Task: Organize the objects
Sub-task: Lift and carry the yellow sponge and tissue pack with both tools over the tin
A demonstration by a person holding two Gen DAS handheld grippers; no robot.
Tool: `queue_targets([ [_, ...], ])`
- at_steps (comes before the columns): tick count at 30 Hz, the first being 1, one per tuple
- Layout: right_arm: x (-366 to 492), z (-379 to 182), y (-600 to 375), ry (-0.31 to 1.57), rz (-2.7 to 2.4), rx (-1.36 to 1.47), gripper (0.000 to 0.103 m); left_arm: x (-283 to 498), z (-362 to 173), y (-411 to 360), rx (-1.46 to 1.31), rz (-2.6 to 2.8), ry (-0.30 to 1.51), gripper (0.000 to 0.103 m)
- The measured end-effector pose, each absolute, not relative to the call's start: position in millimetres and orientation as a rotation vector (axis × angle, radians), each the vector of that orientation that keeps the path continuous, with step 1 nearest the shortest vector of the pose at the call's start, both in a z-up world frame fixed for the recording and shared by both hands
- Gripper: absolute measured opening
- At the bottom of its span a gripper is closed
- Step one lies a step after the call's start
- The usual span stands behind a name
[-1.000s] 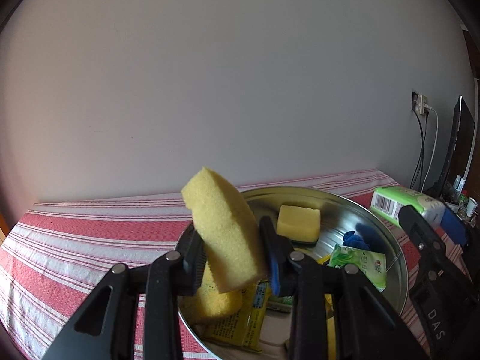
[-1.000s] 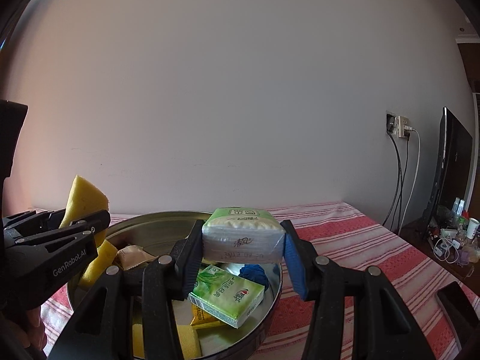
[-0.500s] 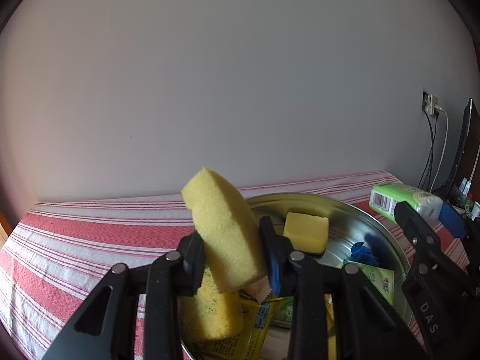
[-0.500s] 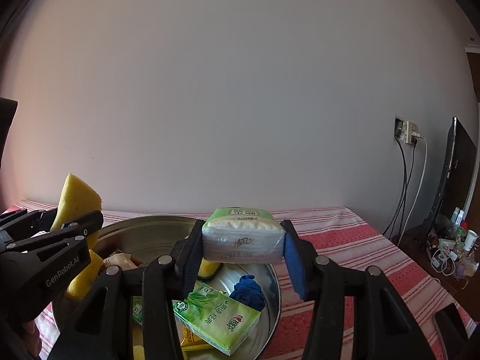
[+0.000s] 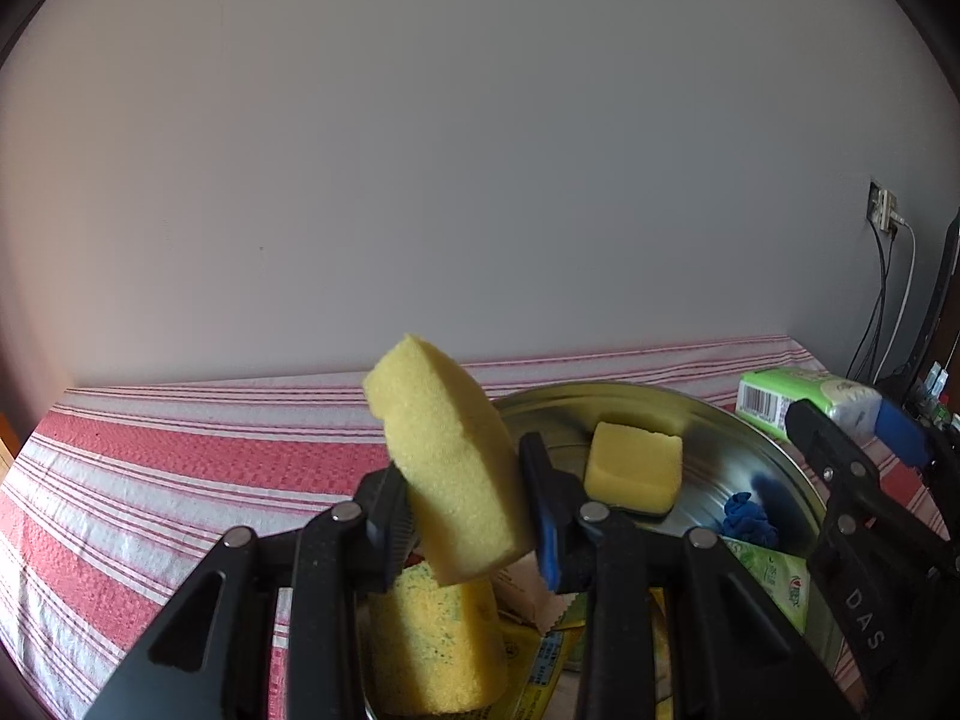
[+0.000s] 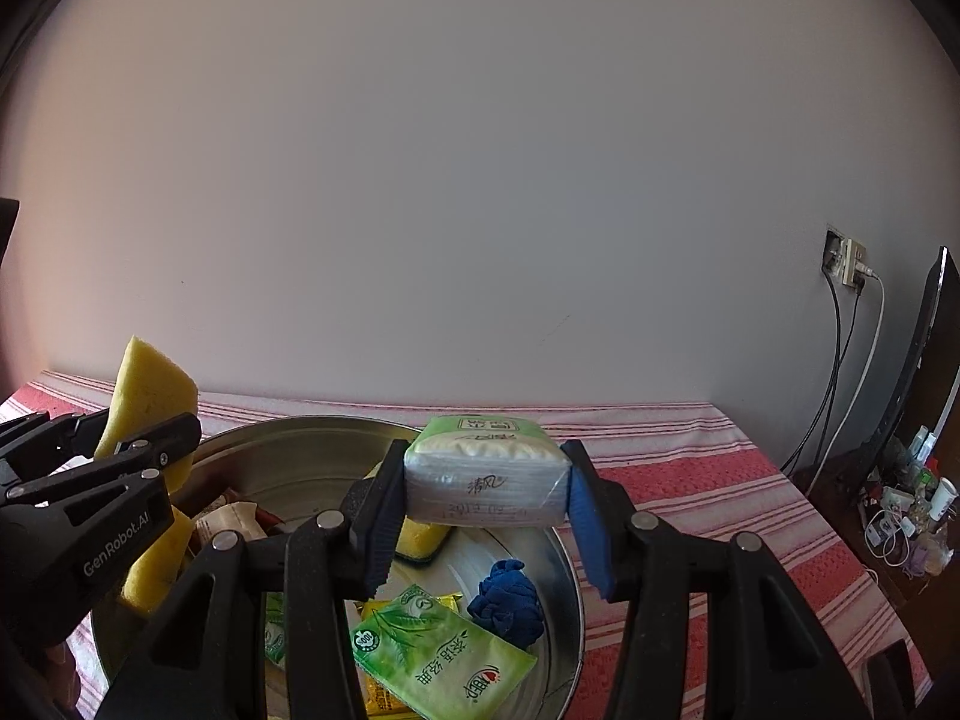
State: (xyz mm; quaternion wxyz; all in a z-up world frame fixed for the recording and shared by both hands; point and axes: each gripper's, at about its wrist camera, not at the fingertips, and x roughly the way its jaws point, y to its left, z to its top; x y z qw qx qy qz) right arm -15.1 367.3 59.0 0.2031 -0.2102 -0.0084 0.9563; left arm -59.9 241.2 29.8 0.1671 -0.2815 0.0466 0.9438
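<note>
Sponge (image 5: 447, 462) pinched in left hand-held gripper (image 5: 468, 516); right hand-held gripper (image 6: 486, 510) clamps tissue pack (image 6: 486, 474).

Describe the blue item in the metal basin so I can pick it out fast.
Find the round metal basin on the red-and-white striped cloth. On its bare floor near the right wall, just behind the flat green tea-leaf packet, lies a crumpled blue wad. It is the only dark blue, scrunched thing there; its neighbours are yellow sponges and flat packets.

Soft, even daylight, sharp focus throughout, strong fisheye bending with dark vignetted corners, faint pinkish tint at left.
</note>
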Motion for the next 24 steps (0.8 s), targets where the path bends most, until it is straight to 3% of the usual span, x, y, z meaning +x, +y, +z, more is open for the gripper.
queue_targets([
  [24,-68,41,385,0.003,2.617,-0.948,0.053,-102,0,286,-1.039,2.622,0.19,0.032],
])
